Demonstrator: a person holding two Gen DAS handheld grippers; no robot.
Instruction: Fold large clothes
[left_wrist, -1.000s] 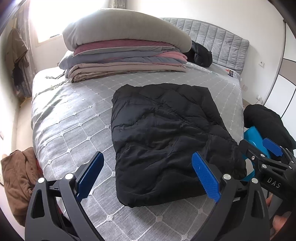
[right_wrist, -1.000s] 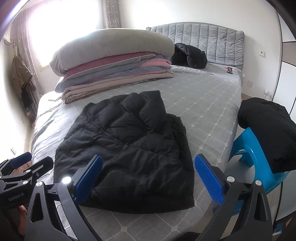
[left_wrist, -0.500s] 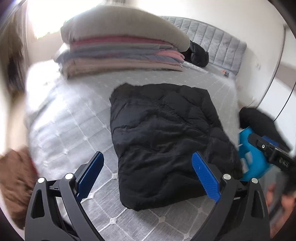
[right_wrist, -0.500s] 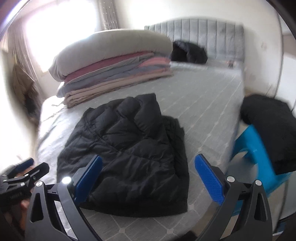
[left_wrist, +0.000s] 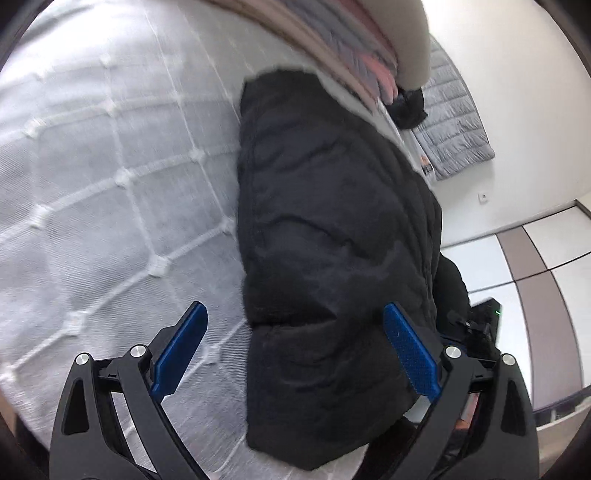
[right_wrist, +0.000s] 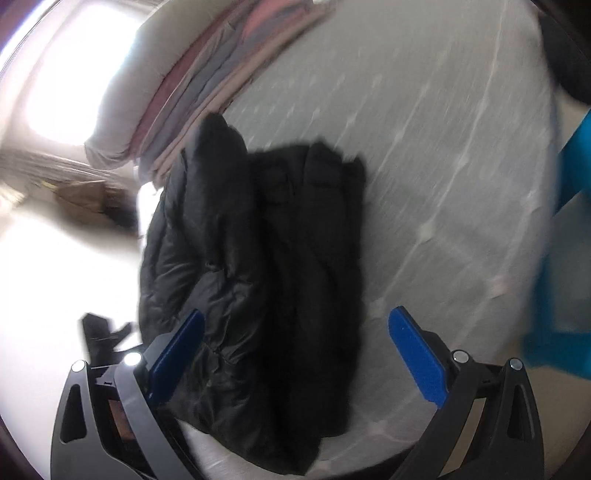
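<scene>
A black puffer jacket (left_wrist: 332, 229) lies folded into a long block on the grey quilted bed (left_wrist: 110, 184). It also shows in the right wrist view (right_wrist: 280, 266). My left gripper (left_wrist: 295, 350) is open and empty, low over the jacket's near left corner, with its blue pads (left_wrist: 181, 350) astride the edge. My right gripper (right_wrist: 295, 354) is open and empty over the jacket's near end, close to the bed's front edge. Both views are tilted and motion-blurred.
A stack of folded blankets under a grey pillow (left_wrist: 369, 48) lies at the far side of the bed, also in the right wrist view (right_wrist: 192, 96). A blue plastic chair (right_wrist: 569, 258) stands right of the bed. The grey padded headboard (left_wrist: 458, 125) is behind.
Both grippers have dropped and swung in close over the jacket's near end, rolling sideways. Both stay open and empty. The jacket has not moved.
</scene>
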